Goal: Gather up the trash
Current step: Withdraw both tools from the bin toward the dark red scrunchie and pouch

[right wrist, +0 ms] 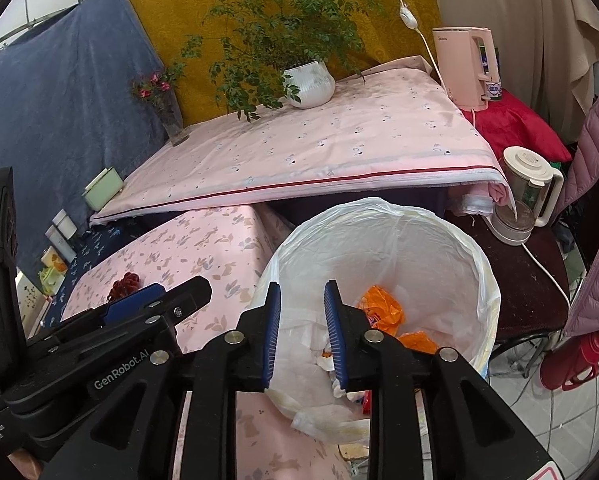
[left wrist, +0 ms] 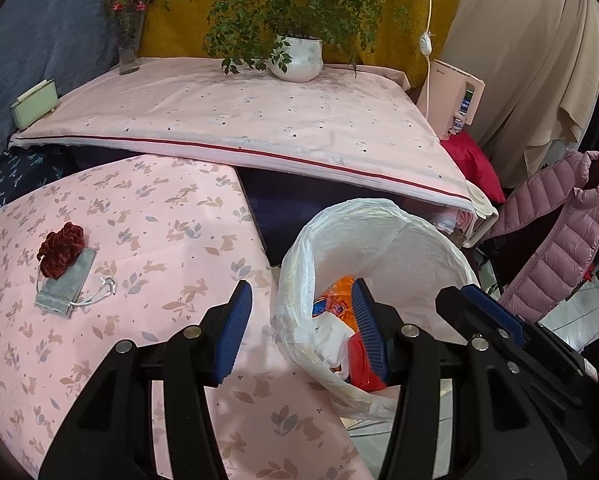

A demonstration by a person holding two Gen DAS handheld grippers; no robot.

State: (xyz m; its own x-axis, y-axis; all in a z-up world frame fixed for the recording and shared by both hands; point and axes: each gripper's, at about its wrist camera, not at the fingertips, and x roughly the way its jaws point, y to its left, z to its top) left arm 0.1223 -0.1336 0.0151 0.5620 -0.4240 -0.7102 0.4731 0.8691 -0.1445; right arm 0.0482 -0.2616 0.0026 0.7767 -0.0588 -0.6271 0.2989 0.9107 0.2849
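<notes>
From the left wrist, the left gripper [left wrist: 301, 332] hangs with its two blue-padded fingers spread wide and nothing between them; the near rim of the bin [left wrist: 431, 240], lined with a white bag, sits in the gap, so one finger hovers over the pink rabbit cloth [left wrist: 159, 248] and the other over the bin's mouth. Down inside lies the trash [left wrist: 341, 312]: an orange wrapper, something red, and crumpled white plastic. The right gripper [left wrist: 495, 316] shows at the right edge, over the bin's far side; from here I cannot tell how far it is open. On the cloth, well left of the fingers, one dark red scrunchie [left wrist: 61, 248] rests on one grey pouch [left wrist: 65, 286]. Beyond, on the higher table, stand one potted plant [left wrist: 297, 58] and one vase [left wrist: 129, 46] of flowers. From the right wrist, the right gripper [right wrist: 302, 334] is partly open, its two fingers closer together than the left's and holding nothing, poised over the bin's [right wrist: 487, 280] near rim. The trash [right wrist: 383, 312] lies just right of the right-hand finger, on the bag's bottom. The left gripper [right wrist: 139, 304] pokes in at the left, over the cloth [right wrist: 215, 248]. One pink kettle [right wrist: 465, 66] and one white jug [right wrist: 523, 196] stand beyond the bin.
</notes>
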